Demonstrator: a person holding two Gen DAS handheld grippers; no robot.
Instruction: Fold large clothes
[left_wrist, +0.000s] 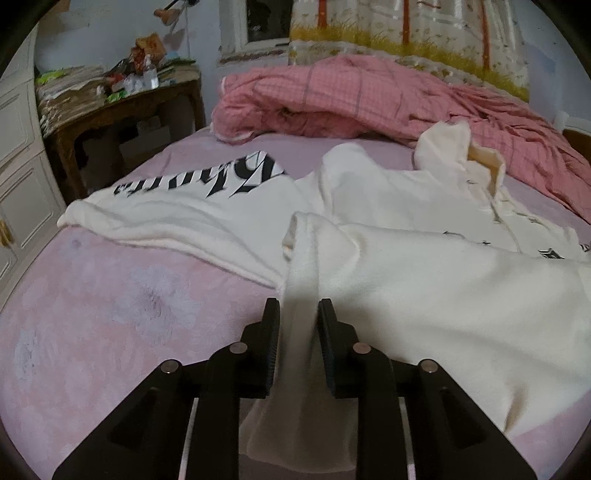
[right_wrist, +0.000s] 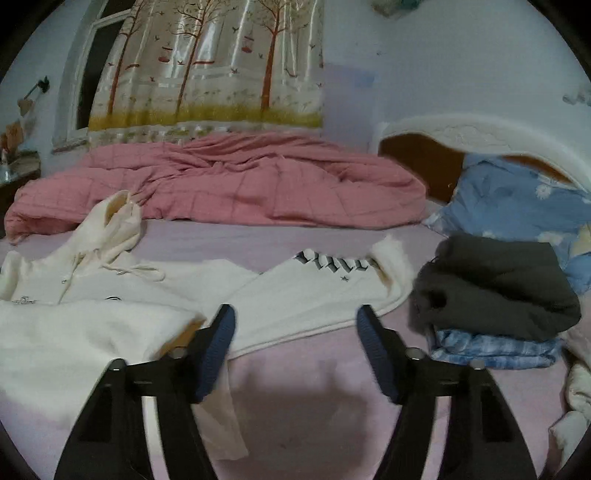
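Left wrist: hoodie (left_wrist: 424, 295) between gripper (left_wrist: 298, 314) pads.

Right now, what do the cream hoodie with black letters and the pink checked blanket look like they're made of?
The cream hoodie with black letters looks like thick, soft fleece or cotton knit: matte, fuzzy at the edges, with plump folds. The pink checked blanket looks like a thin woven cover, probably cotton, over padding: matte, crumpled into fine creases. Neither is certain by sight alone.
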